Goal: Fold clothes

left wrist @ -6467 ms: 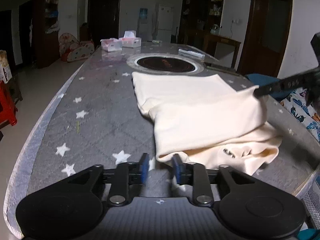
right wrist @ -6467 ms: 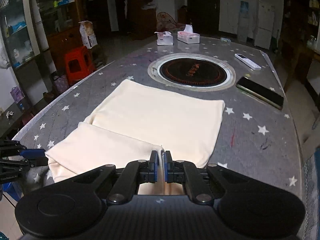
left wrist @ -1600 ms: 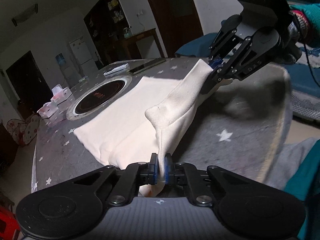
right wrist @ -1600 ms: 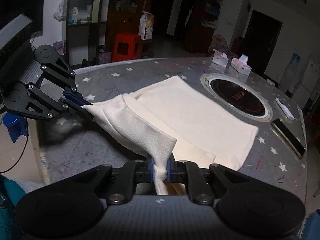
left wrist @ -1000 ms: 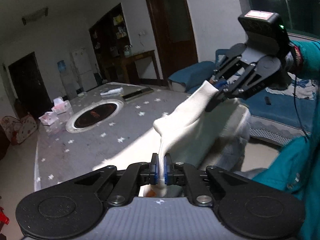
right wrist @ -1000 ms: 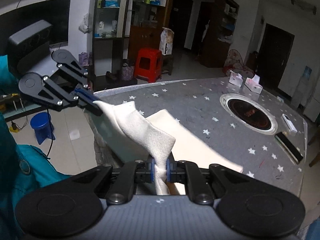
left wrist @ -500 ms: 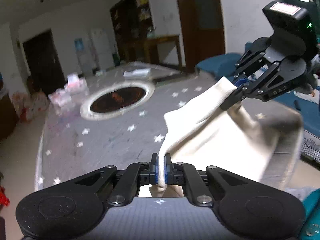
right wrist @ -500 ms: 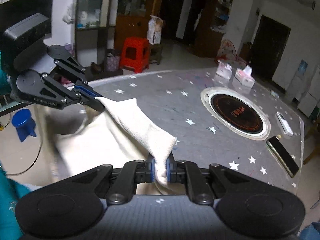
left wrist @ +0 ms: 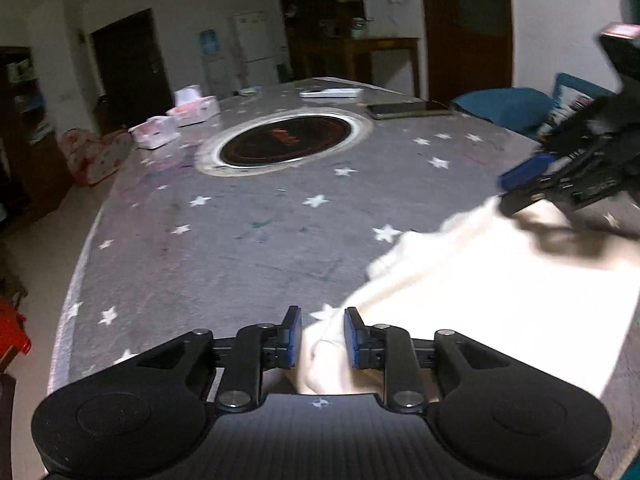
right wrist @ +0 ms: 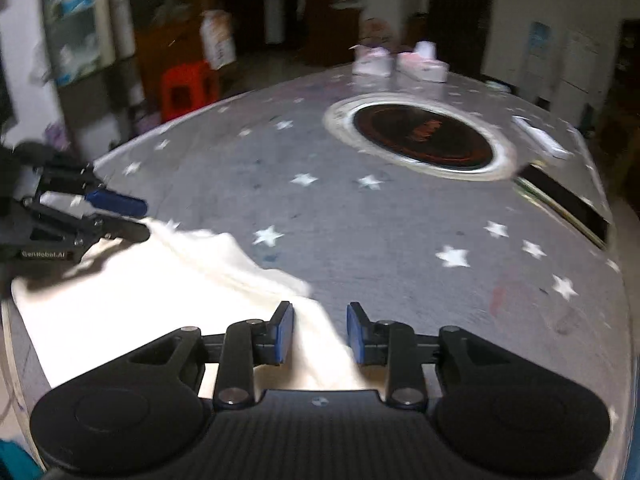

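Note:
A cream garment [left wrist: 480,292] lies on the near end of the grey star-patterned table [left wrist: 240,240]. In the left wrist view my left gripper [left wrist: 319,337] is open, with a corner of the cloth lying loose between its blue pads. My right gripper [left wrist: 524,178] shows at the right, over the cloth's far corner. In the right wrist view the garment [right wrist: 140,292] spreads to the left and my right gripper [right wrist: 319,332] is open with cloth between its pads. My left gripper [right wrist: 120,210] shows at the left edge there.
A round black cooktop [left wrist: 286,142] is set in the table's middle. Two tissue boxes [left wrist: 176,120], a white remote [left wrist: 330,93] and a dark phone [left wrist: 396,109] lie beyond it. A red stool [right wrist: 188,88] stands on the floor to the left.
Both grippers have opened and let go of the garment. The cloth, held up in the air half a second ago, now lies on the near end of the table.

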`<state>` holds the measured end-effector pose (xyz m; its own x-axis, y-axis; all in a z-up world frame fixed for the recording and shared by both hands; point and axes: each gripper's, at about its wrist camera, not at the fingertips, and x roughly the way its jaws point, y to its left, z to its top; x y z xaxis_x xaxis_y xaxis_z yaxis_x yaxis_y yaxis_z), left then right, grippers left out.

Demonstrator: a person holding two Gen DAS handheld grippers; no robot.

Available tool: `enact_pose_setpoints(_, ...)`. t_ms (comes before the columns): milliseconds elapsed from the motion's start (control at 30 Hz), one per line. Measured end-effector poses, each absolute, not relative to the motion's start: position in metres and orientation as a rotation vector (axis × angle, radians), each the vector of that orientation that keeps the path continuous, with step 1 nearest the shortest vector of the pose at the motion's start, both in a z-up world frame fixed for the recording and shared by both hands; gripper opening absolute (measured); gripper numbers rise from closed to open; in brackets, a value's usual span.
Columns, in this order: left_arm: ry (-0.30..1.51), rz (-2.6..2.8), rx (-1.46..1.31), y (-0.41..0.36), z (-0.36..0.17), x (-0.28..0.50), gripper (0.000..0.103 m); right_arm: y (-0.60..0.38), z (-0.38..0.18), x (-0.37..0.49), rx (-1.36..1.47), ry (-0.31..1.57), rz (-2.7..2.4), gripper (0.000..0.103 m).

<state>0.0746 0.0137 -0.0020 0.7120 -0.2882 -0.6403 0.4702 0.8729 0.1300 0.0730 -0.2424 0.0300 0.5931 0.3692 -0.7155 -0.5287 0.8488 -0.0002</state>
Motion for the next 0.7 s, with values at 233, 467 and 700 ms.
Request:
enact_pose_setpoints(233,0.676,-0.458,0.226,-0.001,0.005,0.074,0.024,-0.255,0.039,0.048,-0.181,0.766,0.556,0.019)
enact_pose_setpoints(467,0.697,-0.488,0.158,-0.016,0.013,0.073,0.023,-0.250,0.022,0.061,-0.130,0.812,0.540,0.015)
enact_pose_setpoints(700,0.732,-0.505,0.117,-0.022,0.013,0.080,0.023,-0.251,0.032,0.061,-0.120,0.792,0.552,0.013)
